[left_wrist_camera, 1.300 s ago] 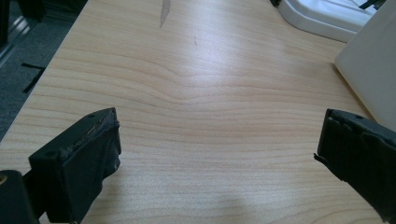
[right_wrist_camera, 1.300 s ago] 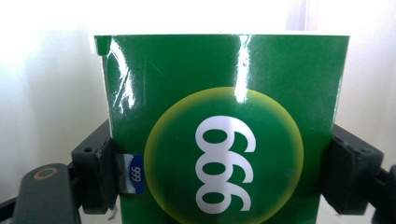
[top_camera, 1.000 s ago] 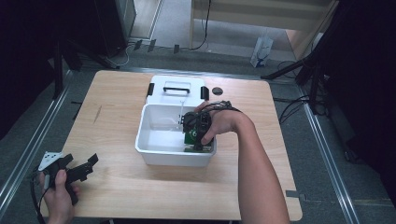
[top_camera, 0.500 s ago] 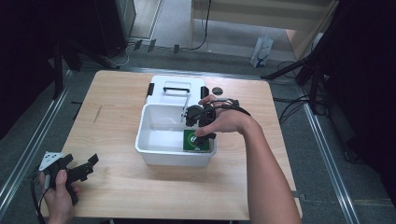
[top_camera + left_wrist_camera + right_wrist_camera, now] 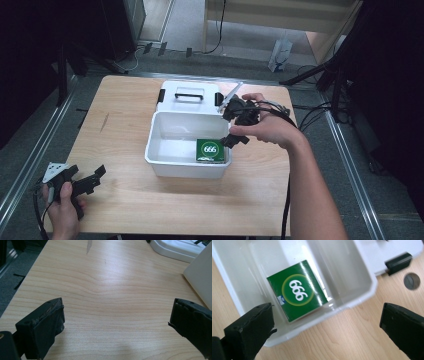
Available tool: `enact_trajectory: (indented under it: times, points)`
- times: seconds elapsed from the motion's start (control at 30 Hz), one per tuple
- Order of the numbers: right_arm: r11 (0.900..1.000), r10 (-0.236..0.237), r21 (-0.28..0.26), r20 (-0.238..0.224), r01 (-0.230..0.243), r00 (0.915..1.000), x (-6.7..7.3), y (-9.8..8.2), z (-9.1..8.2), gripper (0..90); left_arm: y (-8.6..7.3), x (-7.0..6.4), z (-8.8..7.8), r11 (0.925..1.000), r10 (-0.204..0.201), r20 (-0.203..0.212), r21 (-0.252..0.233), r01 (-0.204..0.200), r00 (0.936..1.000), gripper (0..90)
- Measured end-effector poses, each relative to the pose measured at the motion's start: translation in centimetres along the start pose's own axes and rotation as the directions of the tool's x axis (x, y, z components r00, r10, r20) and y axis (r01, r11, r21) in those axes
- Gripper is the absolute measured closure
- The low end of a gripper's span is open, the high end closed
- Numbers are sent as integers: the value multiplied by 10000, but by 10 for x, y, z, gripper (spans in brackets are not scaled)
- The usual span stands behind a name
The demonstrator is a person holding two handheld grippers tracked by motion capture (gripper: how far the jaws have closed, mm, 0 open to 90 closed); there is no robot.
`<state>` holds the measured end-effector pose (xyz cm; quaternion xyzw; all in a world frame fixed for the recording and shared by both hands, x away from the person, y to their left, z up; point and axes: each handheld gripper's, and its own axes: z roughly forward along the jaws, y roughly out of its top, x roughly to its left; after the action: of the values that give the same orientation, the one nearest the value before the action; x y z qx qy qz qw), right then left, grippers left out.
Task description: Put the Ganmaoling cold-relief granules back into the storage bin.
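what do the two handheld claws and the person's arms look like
Both are black two-jaw tools. The left claw carries a grey three-cornered plate on top, and its blocky jaws have worn, ragged pads. The right claw trails black cables along the forearm and has the same chunky black jaws. Both forearms are bare, with no sleeves in view.

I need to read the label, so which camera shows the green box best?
The right gripper view: the green box lies close and unobstructed, its "666" legible. The high view shows it small in the white bin.
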<state>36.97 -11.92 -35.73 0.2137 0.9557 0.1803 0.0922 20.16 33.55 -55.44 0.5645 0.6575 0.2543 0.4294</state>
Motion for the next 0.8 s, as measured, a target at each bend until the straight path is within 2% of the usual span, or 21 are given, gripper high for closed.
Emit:
enact_trajectory:
  times: [0.07,0.17,0.23,0.3,0.4,0.57,0.7,0.73,0.8]
  points:
    - [9984,536,-165,70,-535,9985,-5,-11,-3,0,0,0,0,10000,-3,7,-36,3,10000,2]
    - [9917,1267,-234,213,-1262,9917,-10,-29,-4,0,0,0,0,10000,14,4,-4,-14,10000,2]
    - [9829,1815,-348,250,-1806,9831,-13,-40,-4,0,0,0,0,10000,21,-3,0,-21,10000,2]
    - [9752,2177,-486,294,-2161,9756,-15,-52,-4,0,0,0,0,10000,24,-10,-1,-24,10000,2]
    - [9582,2811,-707,503,-2773,9584,-20,-70,-3,0,0,0,-1,10000,44,-6,7,-44,10000,2]
    - [9228,3794,-1075,876,-3699,9211,-24,-100,3,0,-1,0,-1,10000,92,-49,13,-92,9999,2]
    - [8889,4505,-1546,1240,-4312,8842,-24,-125,9,0,-1,-1,-1,9999,113,-50,-4,-113,9999,2]
    - [8780,4705,-1698,1348,-4475,8720,-24,-131,10,0,-1,-1,-1,9999,105,-50,-26,-105,9999,2]
    - [8594,4999,-2046,1432,-4687,8542,-23,-143,13,0,-1,-1,-1,9999,103,-52,-28,-103,9999,1]
